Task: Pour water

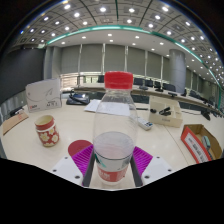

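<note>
Clear plastic bottle [114, 135] standing between parted fingers [80, 155], about a third full — likely light, thin-walled, smooth; best squeezed gently at mid-body — cup [46, 130] beyond them.

Bottle [113, 130] base hidden below the fingers; contact between pads [80, 152] and bottle not resolvable, so grip state undetermined. Red box [204, 142] to the right of the bottle cut off at view border; print on it and on the cup [46, 130] too small to read. Items on far desks [150, 88] too small to identify.
</note>
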The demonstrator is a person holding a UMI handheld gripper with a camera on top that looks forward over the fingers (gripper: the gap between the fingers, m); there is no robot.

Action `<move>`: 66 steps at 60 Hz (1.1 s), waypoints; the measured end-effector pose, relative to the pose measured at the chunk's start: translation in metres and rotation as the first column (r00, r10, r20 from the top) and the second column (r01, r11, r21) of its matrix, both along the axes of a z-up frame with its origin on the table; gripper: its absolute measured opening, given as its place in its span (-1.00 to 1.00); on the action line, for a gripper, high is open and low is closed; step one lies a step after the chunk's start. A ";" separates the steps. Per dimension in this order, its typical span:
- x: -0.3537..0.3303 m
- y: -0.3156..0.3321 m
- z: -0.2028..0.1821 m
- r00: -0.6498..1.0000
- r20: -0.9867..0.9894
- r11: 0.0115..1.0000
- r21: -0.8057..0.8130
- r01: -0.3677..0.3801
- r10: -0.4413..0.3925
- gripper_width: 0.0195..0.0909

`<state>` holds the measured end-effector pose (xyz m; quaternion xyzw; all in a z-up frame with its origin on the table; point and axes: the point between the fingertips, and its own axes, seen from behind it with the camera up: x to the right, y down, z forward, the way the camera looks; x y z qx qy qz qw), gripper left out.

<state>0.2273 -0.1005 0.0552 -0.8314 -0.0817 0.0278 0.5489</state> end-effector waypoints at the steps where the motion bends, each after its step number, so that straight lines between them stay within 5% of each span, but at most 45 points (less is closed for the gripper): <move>1: 0.001 0.001 0.000 1.000 0.005 1.000 0.007 0.005 -0.005 0.06; 22: 0.002 0.009 0.002 0.998 0.034 0.999 0.027 0.046 -0.046 -0.48; 42: 0.007 0.026 0.060 0.893 0.423 0.988 0.095 0.126 -0.154 -0.47; 52: -0.023 0.044 0.102 0.662 0.735 0.987 0.156 0.045 -0.146 -0.48; 66: -0.081 0.068 0.120 0.126 0.990 0.975 0.089 -0.203 -0.064 -0.48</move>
